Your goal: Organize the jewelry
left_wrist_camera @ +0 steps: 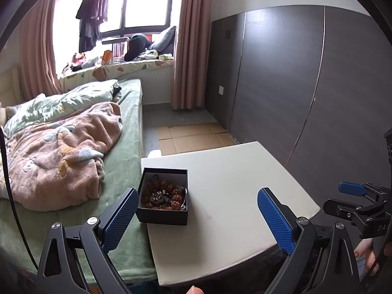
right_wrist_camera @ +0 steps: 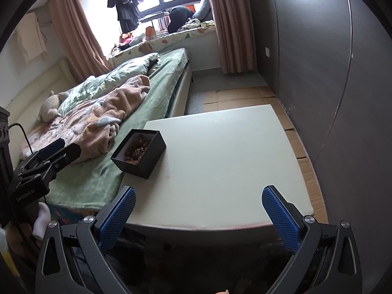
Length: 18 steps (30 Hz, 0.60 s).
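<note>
A small black open box (left_wrist_camera: 163,196) sits at the left edge of a white table (left_wrist_camera: 232,183). It holds brown beaded jewelry (left_wrist_camera: 161,194) and a silver piece. My left gripper (left_wrist_camera: 196,218) is open and empty, just in front of the box, its left finger beside the box's near left corner. In the right wrist view the box (right_wrist_camera: 139,153) and its beads (right_wrist_camera: 137,148) lie to the far left. My right gripper (right_wrist_camera: 199,216) is open and empty, held at the table's near edge (right_wrist_camera: 220,225). The right gripper also shows at the right of the left wrist view (left_wrist_camera: 355,198).
A bed (left_wrist_camera: 117,152) with green sheet and a pink blanket (left_wrist_camera: 61,152) adjoins the table's left side. A dark wardrobe wall (left_wrist_camera: 294,85) stands on the right. Cardboard (left_wrist_camera: 193,137) covers the floor beyond the table. The left gripper's body (right_wrist_camera: 46,161) shows at left in the right wrist view.
</note>
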{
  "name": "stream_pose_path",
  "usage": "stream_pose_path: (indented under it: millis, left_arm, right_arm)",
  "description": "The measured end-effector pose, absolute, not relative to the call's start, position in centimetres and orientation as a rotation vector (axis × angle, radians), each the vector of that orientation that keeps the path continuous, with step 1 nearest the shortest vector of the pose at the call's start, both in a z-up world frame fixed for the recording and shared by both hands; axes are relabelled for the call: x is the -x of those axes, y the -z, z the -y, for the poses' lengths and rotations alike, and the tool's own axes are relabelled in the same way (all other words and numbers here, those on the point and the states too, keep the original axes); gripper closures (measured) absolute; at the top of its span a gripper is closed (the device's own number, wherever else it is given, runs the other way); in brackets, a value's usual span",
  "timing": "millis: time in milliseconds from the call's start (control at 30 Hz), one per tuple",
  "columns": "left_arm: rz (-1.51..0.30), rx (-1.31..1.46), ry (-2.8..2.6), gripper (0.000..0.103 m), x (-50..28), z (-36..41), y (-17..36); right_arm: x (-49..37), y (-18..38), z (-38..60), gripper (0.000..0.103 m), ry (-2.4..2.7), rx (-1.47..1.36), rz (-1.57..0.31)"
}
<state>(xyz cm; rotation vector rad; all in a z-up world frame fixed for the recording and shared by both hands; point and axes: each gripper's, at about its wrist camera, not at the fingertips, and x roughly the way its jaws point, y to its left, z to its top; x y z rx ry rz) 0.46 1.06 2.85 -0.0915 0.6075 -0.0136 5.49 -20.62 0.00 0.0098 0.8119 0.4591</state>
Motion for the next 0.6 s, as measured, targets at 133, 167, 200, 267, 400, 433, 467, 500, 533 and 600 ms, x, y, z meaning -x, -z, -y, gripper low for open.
stream_pose_path:
  millis: [133,167,200,267,400,433,467,500,533,600]
  left_arm:
    - [-0.616,0.094,0.016,0.005,-0.6,-1.0,-2.7]
    - [-0.618,0.093,0.015,0.005,-0.5,-1.0,-2.7]
    - [-0.618,0.088,0.015,0.005,-0.5,-0.9,-2.7]
    - [-0.604,0.078,0.005,0.005,-0.2,-0.7,-2.8]
    - [-0.564,0.095,0.002,0.005,0.4,-1.1,-3.3]
    - [-0.566,0.103,0.005,0.005,0.3,-1.2,-3.3]
    - [-0.570,0.112,0.006,0.005,0.3,-1.4,-3.3]
    - [-0.574,0.119,0.004,0.005,0.2,-1.6,-3.2]
    - [-0.578,0.125,0.001,0.005,0.1,-1.7,-3.2]
    - [-0.585,0.136,-0.001,0.005,0.0,-1.9,-3.1]
  right_arm:
    - [-5.4,0.0,20.9,0.000,-0.453,-0.013,-0.809]
    - [-5.4,0.0,21.0,0.000,-0.449,-0.013,-0.811]
    - [-5.4,0.1,21.1,0.000,-0.443,-0.014,-0.811]
    - [-5.4,0.1,21.3,0.000,-0.433,-0.014,-0.810]
    - [-5.4,0.0,21.4,0.000,-0.429,-0.013,-0.807]
    - [-5.4,0.0,21.4,0.000,-0.428,-0.013,-0.807]
    - [-5.4,0.0,21.5,0.000,-0.427,-0.011,-0.807]
    - [-5.4,0.0,21.6,0.000,-0.426,-0.010,-0.806]
    - [-5.4,0.0,21.6,0.000,-0.425,-0.010,-0.806]
    - [-5.5,0.0,21.7,0.000,-0.424,-0.011,-0.811]
